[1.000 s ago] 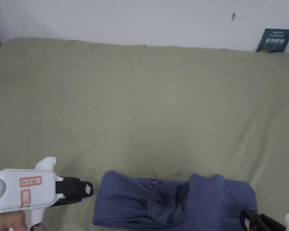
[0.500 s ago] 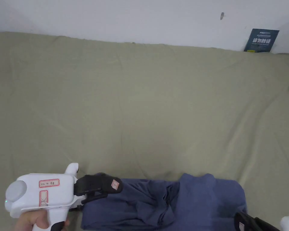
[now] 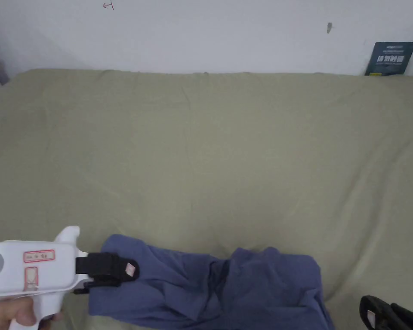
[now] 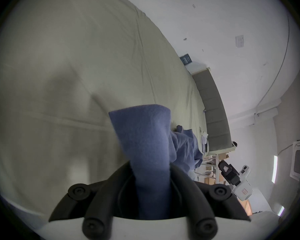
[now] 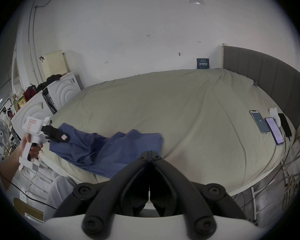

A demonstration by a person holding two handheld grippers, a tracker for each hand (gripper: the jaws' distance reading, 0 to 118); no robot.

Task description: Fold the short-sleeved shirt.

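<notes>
- A wide bed (image 3: 210,142) under an olive-green sheet stands against a white wall (image 3: 201,30), with a small dark sign (image 3: 389,58) leaning at the far right and a grey padded headboard (image 5: 260,81) along one end.
- The blue shirt (image 3: 210,283) lies bunched at the near edge of the bed, creased through its middle, with part of it drooping over the side in the right gripper view.
- The left gripper (image 3: 126,270) is clamped on the shirt's left end; in its own view a band of blue cloth runs up between its two jaws.
- The right gripper (image 5: 150,154) has its jaws pressed together with nothing between them, and sits just off the shirt's right end.
- Progress, as I judge it: barely begun. The shirt has no flat panels or squared edges, so it needs spreading out before the sides and bottom can be folded.
- Hard to make out: which part the left gripper holds, hem or sleeve, cannot be told; collar and sleeves are lost in the folds.
- The head view cuts off the shirt's near edge and most of the right gripper.
- Three phones (image 5: 260,124) lie near the headboard, well apart from the shirt.
</notes>
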